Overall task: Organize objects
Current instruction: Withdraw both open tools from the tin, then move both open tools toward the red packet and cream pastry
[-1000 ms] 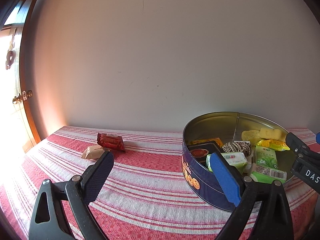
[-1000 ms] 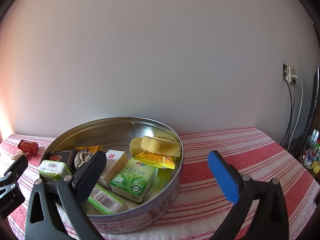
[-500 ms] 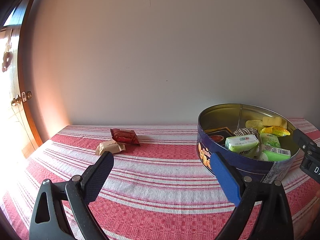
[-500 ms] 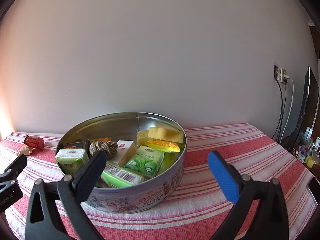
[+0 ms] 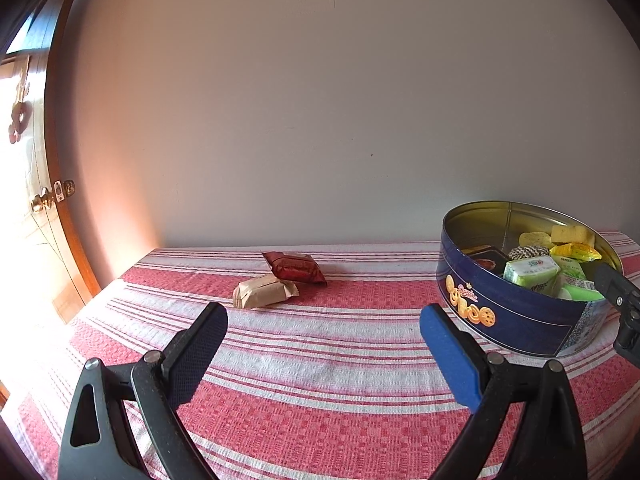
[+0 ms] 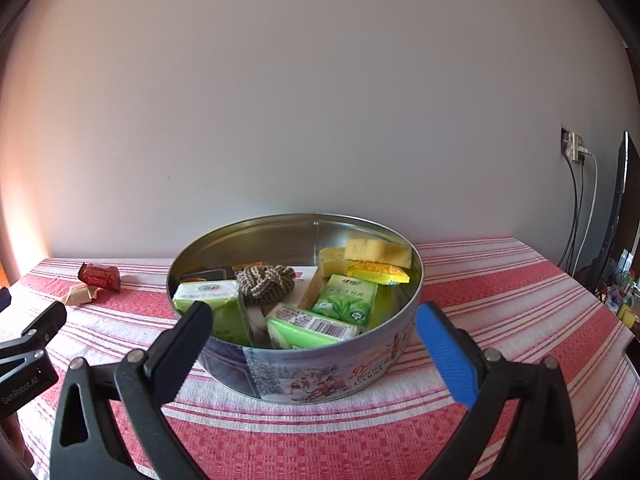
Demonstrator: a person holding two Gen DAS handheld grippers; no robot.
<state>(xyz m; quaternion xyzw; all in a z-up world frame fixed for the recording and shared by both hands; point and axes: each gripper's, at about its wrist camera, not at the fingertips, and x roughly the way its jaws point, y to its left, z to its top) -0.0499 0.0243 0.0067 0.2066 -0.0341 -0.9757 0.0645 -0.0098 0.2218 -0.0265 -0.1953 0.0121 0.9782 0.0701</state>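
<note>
While both grippers, left gripper (image 5: 323, 332) & right gripper (image 6: 313, 332), gape empty, 2 wrapped snacks, a red foil packet (image 5: 295, 267) touching a tan one (image 5: 264, 291), lie on the red-striped cloth (image 5: 320, 360), left of the round blue cookie tin (image 6: 320, 368) w/ green packets (image 6: 344, 299), yellow sponges (image 6: 378, 251), a knitted ball (image 6: 265, 282).

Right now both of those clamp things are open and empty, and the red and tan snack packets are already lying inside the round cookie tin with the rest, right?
Not quite. The red packet and tan packet lie on the striped cloth, outside the cookie tin, as the left wrist view shows. The rest holds: the left gripper and right gripper are both open and empty.
</note>
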